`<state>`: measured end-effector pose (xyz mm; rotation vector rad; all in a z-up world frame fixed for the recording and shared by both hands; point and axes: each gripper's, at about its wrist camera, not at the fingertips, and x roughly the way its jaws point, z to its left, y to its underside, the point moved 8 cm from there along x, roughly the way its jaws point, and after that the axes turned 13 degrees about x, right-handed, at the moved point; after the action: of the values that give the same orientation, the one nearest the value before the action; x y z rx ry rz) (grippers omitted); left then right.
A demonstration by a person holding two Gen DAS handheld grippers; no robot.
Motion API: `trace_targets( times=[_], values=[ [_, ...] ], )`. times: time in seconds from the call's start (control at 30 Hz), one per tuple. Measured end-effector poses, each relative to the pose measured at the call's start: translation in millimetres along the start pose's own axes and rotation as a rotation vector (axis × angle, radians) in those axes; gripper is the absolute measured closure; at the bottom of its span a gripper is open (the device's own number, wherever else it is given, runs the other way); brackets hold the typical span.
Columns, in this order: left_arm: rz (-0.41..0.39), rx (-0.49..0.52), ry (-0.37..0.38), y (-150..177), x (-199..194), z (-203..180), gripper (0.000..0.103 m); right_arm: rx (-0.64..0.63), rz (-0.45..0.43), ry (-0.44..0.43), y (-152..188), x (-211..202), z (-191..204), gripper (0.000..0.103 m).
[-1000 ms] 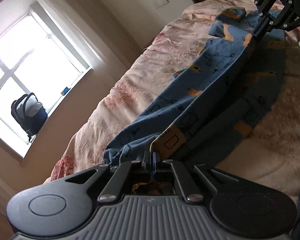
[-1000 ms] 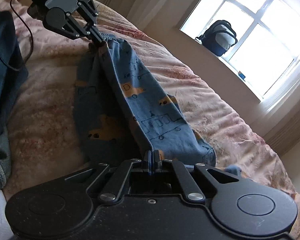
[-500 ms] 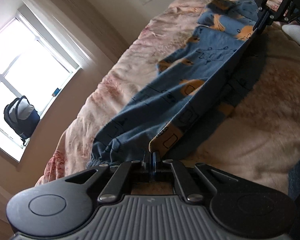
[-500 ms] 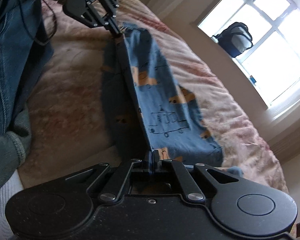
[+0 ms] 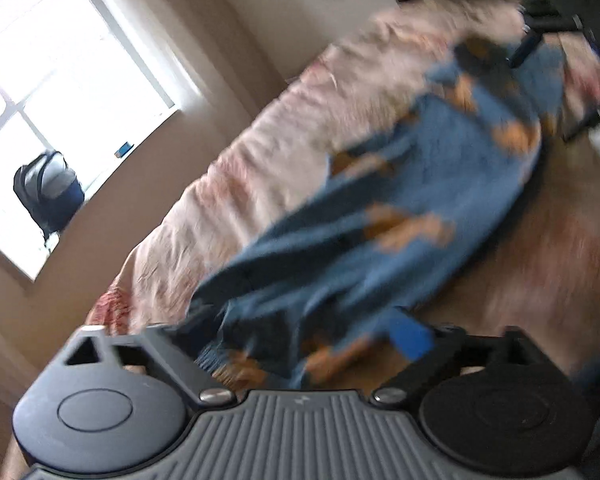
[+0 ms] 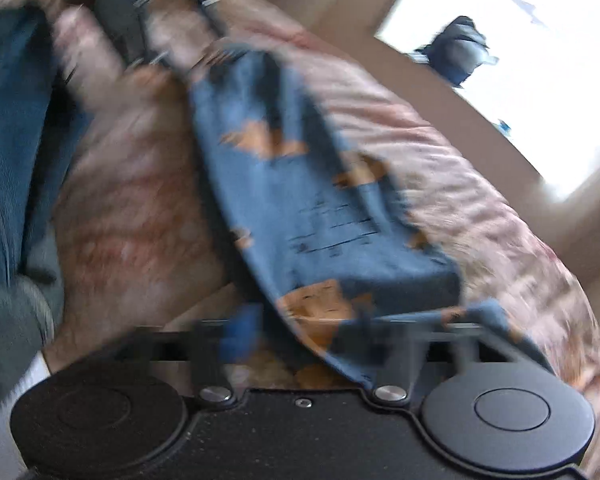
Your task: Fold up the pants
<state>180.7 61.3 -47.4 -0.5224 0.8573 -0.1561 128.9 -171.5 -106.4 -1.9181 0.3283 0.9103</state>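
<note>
Lengthwise fold done: blue cotton pants with orange prints (image 5: 404,216) lying doubled on pink floral bedspread (image 5: 260,152). Left gripper (image 5: 300,340) and right gripper (image 6: 340,336) jaws just opened wide, cloth released, loose between them. Crosswise folds remaining.

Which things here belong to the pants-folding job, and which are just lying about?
Part of the job:
- blue patterned pants, lying on the bed
- left gripper, open
- right gripper, open; both grippers' fingers have just been opening, cloth loose between them

Lying about:
- floral bedspread
- backpack on the windowsill
- dark blue garment at the bed's side
</note>
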Motion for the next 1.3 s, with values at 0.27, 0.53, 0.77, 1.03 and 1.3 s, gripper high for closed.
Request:
trace_targets(
  times=[0.27, 0.53, 0.77, 1.03, 1.3],
  values=[
    [-0.134, -0.057, 0.04, -127.8, 23.1, -64.1, 0.0, 0.591, -0.118, 0.132, 9.3, -50.7, -99.2, 0.001],
    [-0.212, 0.112, 0.107, -233.0, 58.6, -154.0, 0.016, 1.135, -0.084, 0.035, 69.2, -67.6, -191.6, 0.0],
    [-0.098, 0.215, 0.251, -242.0, 98.8, -194.4, 0.058, 1.378, -0.01, -0.04, 120.0, -51.8, -264.6, 0.007],
    [-0.047, 0.237, 0.287, -234.0, 106.9, -198.1, 0.063, 1.616, 0.025, -0.153, 149.4, -18.4, -298.7, 0.034],
    [0.026, 0.152, 0.23, -238.8, 112.5, -184.9, 0.103, 1.678, -0.005, -0.104, 157.5, -11.4, -307.9, 0.088]
  ],
)
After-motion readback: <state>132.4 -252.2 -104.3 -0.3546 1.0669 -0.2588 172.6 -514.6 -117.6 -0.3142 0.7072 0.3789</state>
